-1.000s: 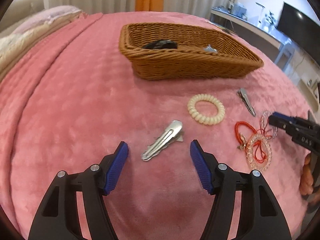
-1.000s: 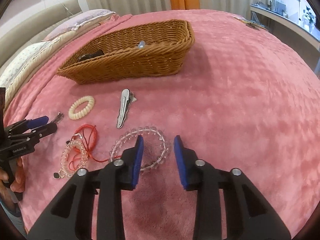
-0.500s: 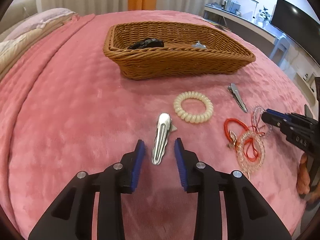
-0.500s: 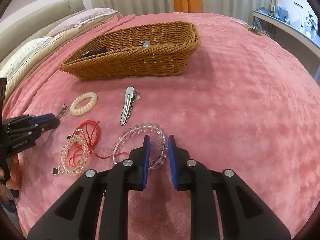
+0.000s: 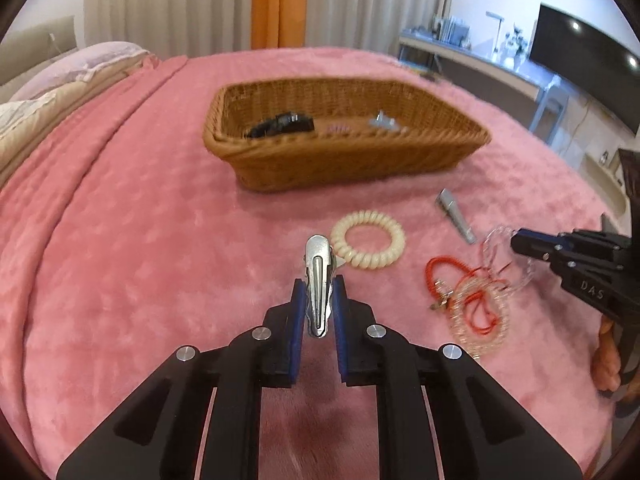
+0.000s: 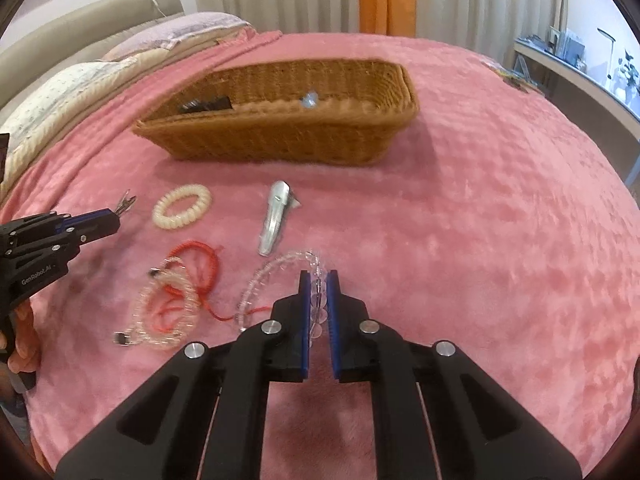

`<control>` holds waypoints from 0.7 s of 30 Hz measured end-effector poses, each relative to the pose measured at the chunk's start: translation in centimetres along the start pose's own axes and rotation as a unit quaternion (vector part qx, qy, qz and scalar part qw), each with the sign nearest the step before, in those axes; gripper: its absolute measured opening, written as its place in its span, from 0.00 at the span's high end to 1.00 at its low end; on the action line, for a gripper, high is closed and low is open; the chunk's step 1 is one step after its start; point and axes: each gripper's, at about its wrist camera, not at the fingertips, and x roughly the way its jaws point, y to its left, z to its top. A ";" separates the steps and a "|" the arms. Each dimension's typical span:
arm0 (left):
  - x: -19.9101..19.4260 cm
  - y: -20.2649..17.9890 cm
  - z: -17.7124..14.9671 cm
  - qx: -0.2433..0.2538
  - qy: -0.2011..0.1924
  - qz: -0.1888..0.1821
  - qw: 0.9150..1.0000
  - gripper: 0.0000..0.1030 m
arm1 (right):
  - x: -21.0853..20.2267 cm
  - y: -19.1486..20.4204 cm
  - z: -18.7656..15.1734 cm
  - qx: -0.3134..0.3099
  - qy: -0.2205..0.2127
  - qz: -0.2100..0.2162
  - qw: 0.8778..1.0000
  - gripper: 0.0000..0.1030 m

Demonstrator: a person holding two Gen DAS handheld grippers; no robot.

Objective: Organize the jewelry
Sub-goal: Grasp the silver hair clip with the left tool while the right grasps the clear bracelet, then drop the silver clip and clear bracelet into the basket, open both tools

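We see a pink bedspread (image 5: 120, 240), a brown woven basket (image 5: 344, 160), a cream coil hair tie (image 5: 368, 240), a red cord (image 5: 472, 280), and a silver clip (image 5: 318, 280).

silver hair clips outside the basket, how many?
2. First clip is clamped in the left gripper, whose jaws have just been closing; second clip lies on the blanket right of the cream spiral tie. A blurred silvery item in the basket may be another.

Pink blanket (image 5: 120, 240) on bed, pale curtains (image 5: 168, 4), dark screen (image 5: 588, 68) at right.

Open blanket (image 6: 500, 220) (right of basket (image 6: 280, 140))
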 end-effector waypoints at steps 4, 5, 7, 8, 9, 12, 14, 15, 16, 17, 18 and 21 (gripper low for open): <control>-2.1 -0.1 0.2 -0.011 -0.030 -0.041 0.999 0.89 | -2.0 0.8 0.6 0.000 -0.012 0.018 1.000 0.94; -2.6 -0.2 0.3 -0.008 -0.035 -0.050 0.998 0.89 | -2.8 1.1 0.9 -0.002 -0.016 0.021 1.000 0.94; -3.8 -0.8 0.6 0.002 -0.050 -0.060 0.997 0.89 | -3.8 1.6 1.3 -0.006 -0.024 0.027 0.999 0.94; -4.3 -1.1 0.9 0.006 -0.057 -0.064 0.996 0.89 | -4.7 1.9 1.6 -0.010 -0.031 0.026 0.999 0.94; -5.1 -1.4 1.3 0.010 -0.066 -0.068 0.995 0.89 | -5.2 2.0 1.8 -0.013 -0.036 0.024 0.999 0.94; -6.5 -2.1 2.3 0.020 -0.085 -0.070 0.994 0.89 | -7.5 2.6 3.1 -0.022 -0.061 0.021 0.998 0.94; -7.3 -2.5 3.3 0.025 -0.099 -0.070 0.992 0.89 | -8.8 2.7 4.4 -0.026 -0.078 0.021 0.996 0.94; -7.5 -2.7 3.8 0.027 -0.105 -0.070 0.992 0.89 | -9.2 2.7 5.0 -0.028 -0.084 0.020 0.996 0.94; -7.7 -3.0 4.6 0.030 -0.111 -0.069 0.991 0.89 | -9.8 2.8 6.0 -0.030 -0.093 0.021 0.995 0.94; -7.8 -3.1 5.2 0.032 -0.116 -0.068 0.990 0.89 | -10.1 2.9 6.6 -0.032 -0.100 0.021 0.994 0.94; -7.7 -3.3 6.2 0.034 -0.121 -0.065 0.990 0.89 | -10.5 2.9 7.7 -0.034 -0.110 0.020 0.993 0.94; -7.5 -3.5 8.1 0.036 -0.131 -0.063 0.989 0.89 | -10.8 3.2 10.6 -0.041 -0.130 0.015 0.991 0.94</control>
